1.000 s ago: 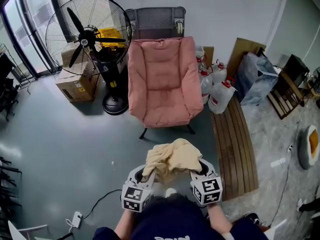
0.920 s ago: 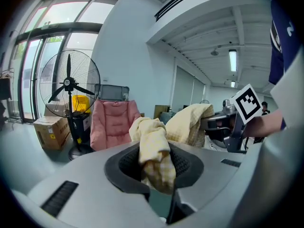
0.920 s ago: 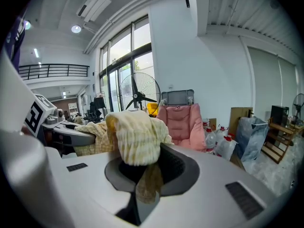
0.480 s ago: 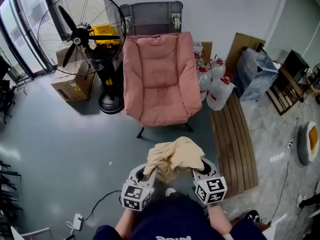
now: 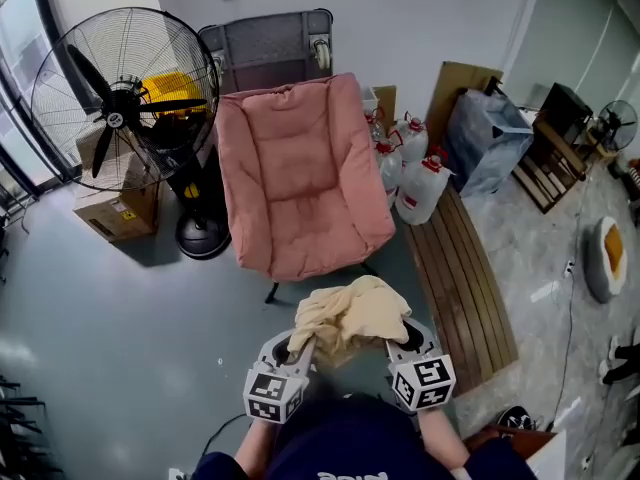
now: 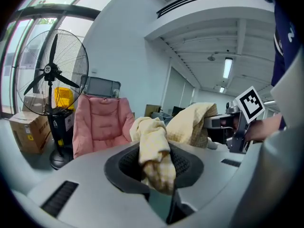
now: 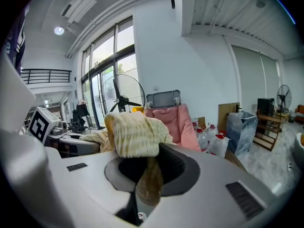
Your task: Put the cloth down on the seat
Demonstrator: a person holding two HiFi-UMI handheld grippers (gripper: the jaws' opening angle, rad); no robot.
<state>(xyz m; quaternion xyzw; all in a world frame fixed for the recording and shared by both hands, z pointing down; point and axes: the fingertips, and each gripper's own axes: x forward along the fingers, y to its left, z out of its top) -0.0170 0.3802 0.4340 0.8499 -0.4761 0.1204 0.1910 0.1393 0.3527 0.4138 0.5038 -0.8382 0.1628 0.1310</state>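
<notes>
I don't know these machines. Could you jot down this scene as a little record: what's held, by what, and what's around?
Held thing: cream cloth, bunched, in the air
Left gripper: jaws closed on one end of the cloth
Right gripper: jaws closed on the other end
Seat: pink chair straight ahead
Cloth and seat: apart, cloth not yet set down
Left of chair: standing fan, cardboard box
Right of chair: water jugs, wooden slats on the floor

Soft woven cloth (image 5: 350,313); plush pink seat (image 5: 298,173); slatted wood bench (image 5: 460,288).
</notes>
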